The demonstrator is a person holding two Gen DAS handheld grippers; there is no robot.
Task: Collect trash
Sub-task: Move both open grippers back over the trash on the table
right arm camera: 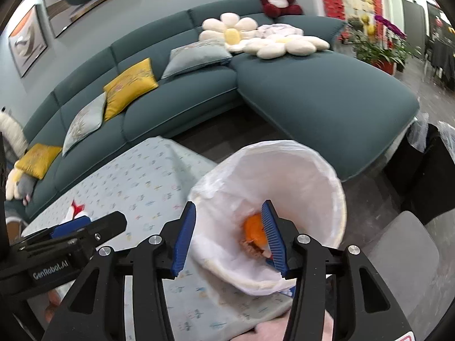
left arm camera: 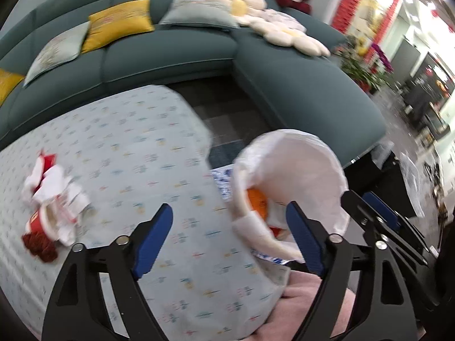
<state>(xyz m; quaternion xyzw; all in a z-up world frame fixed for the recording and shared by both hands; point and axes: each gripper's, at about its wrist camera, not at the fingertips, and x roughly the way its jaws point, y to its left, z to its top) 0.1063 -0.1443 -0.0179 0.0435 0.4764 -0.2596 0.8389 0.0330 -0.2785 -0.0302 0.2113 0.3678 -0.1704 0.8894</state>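
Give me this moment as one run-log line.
left gripper: open, empty | right gripper: open, empty, over trash bin | orange scrap: in bin | wrapper pile: on table, uncollected

Free room around the lined bin

The white-lined bin (right arm camera: pixel 284 187) stands open-mouthed at the table (left arm camera: pixel 128 147) edge, its rim between the right tongs' (right arm camera: pixel 230 236) spread fingers. Left of the bin the cloth lies bare up to the crumpled wrappers (left arm camera: pixel 54 199). Beyond the bin, a dark floor strip (left arm camera: pixel 227 113) separates it from the sofa (right arm camera: pixel 312 91).
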